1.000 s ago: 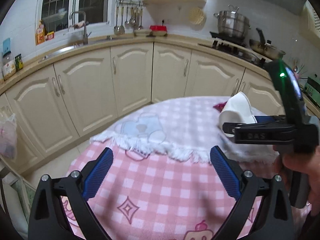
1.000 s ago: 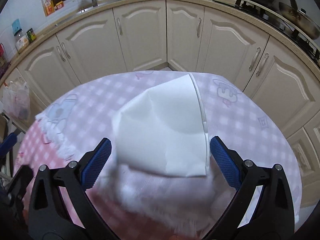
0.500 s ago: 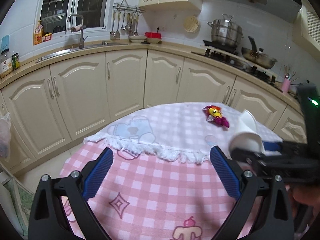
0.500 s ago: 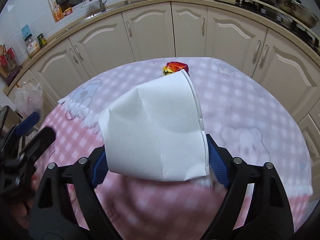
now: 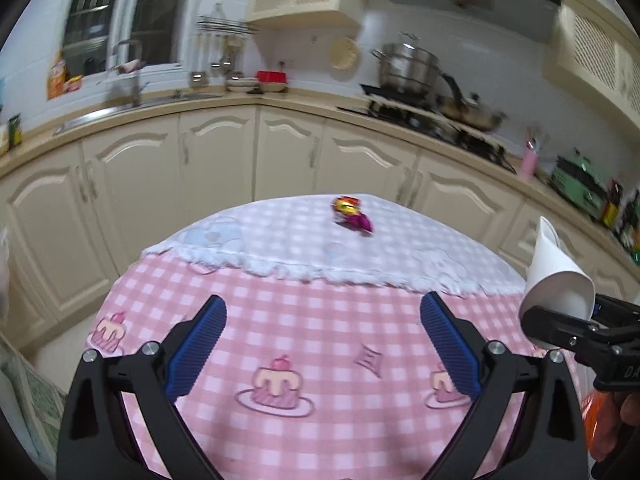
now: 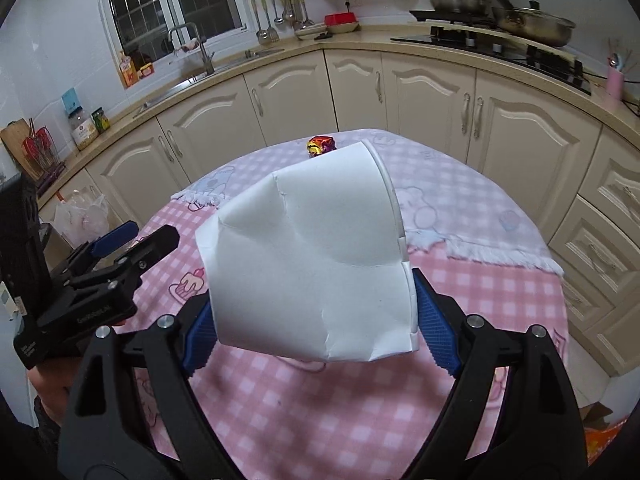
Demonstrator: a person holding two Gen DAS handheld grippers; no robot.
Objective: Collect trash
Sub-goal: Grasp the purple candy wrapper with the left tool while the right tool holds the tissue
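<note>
A crushed white paper cup [image 6: 316, 264] is clamped between the blue pads of my right gripper [image 6: 316, 316], held above the pink checked tablecloth; it also shows at the right edge of the left wrist view [image 5: 556, 276]. My left gripper [image 5: 320, 340] is open and empty over the near part of the table, and it shows at the left of the right wrist view [image 6: 120, 248]. A crumpled red, yellow and purple wrapper [image 5: 352, 214] lies on the far side of the table [image 6: 320, 145], partly hidden behind the cup.
The round table [image 5: 312, 432] carries a pink checked cloth and a white fringed cloth [image 5: 280, 248] on its far half. Cream cabinets [image 5: 216, 172] curve behind it. A plastic bag [image 6: 84, 216] hangs at the left. An orange item [image 6: 604, 442] lies on the floor at right.
My right gripper closed on the paper cup and lifted it back from the far cloth toward the near side. The wrapper came into view. The left gripper drew back and stayed open.
</note>
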